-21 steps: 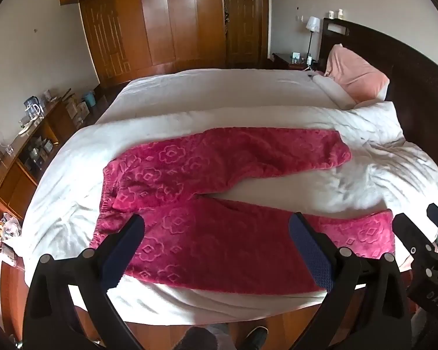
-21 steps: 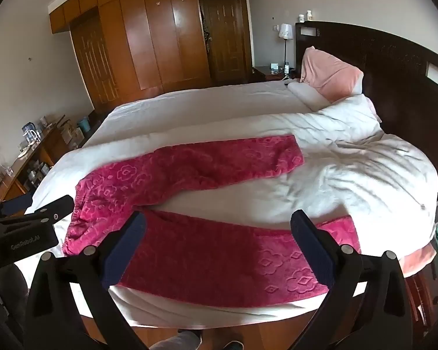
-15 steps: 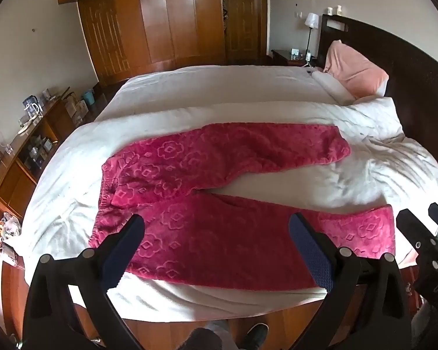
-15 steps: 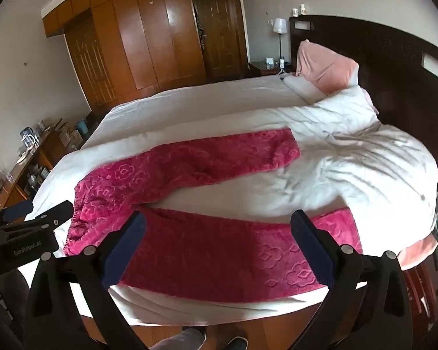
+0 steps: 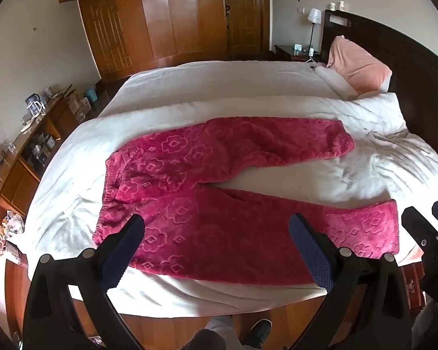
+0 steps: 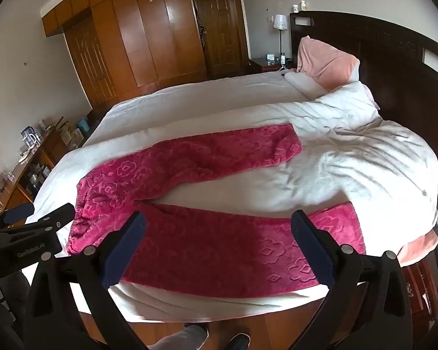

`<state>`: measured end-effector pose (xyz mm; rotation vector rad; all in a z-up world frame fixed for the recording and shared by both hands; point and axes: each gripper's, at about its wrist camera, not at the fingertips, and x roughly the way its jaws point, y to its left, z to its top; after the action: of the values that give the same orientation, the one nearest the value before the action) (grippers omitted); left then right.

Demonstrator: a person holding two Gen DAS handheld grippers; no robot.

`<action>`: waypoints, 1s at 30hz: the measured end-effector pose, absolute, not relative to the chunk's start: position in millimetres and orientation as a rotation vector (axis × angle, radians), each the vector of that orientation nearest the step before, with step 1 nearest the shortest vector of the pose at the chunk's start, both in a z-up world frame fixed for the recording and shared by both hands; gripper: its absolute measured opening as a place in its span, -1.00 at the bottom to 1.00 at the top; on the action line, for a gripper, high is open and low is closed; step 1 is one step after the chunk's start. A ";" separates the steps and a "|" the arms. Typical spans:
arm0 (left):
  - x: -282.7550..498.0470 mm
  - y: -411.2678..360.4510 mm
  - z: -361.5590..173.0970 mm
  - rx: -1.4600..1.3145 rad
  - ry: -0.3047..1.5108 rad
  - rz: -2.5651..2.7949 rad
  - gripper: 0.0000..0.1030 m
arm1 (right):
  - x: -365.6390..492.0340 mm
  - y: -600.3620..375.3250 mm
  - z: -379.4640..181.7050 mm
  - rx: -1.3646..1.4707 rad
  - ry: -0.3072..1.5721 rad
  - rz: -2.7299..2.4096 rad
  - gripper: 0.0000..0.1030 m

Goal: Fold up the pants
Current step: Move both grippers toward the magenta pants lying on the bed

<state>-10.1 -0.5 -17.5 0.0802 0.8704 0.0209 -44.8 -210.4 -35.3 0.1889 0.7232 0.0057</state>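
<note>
Pink fleece pants [image 5: 219, 192] with a flower pattern lie spread flat on a white bed [image 5: 219, 87], waistband to the left, both legs stretching right with a gap between them. They also show in the right wrist view [image 6: 207, 204]. My left gripper [image 5: 216, 233] is open and empty, held above the near leg close to the waistband. My right gripper [image 6: 219, 233] is open and empty, held above the near leg towards its cuff. Each gripper shows at the edge of the other's view.
A bunched white duvet [image 6: 365, 151] and a pink pillow [image 6: 324, 61] lie at the right by the dark headboard [image 6: 394, 46]. A cluttered wooden desk [image 5: 23, 145] stands left of the bed. Wooden wardrobes [image 5: 160, 20] line the far wall. The person's feet [image 5: 257, 329] stand on the wooden floor.
Both grippers have risen and drawn back slightly, so the pants sit lower and more fully in view. The pants have not moved. Both grippers stay open.
</note>
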 end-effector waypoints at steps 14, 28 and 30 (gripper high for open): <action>-6.8 7.9 -29.0 0.067 0.911 0.039 0.91 | -32.2 -210.0 -46.0 0.205 0.775 0.022 0.95; 6.1 3.9 -37.3 0.085 0.945 0.045 0.91 | -21.6 -216.9 -57.9 0.239 0.808 0.013 0.95; 8.4 3.2 -38.7 0.088 0.950 0.043 0.91 | -19.1 -217.6 -59.4 0.242 0.817 0.005 0.95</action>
<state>8.4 3.2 -38.6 0.0885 0.9504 0.0426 -19.1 -217.6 -59.4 0.2419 0.8168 0.0048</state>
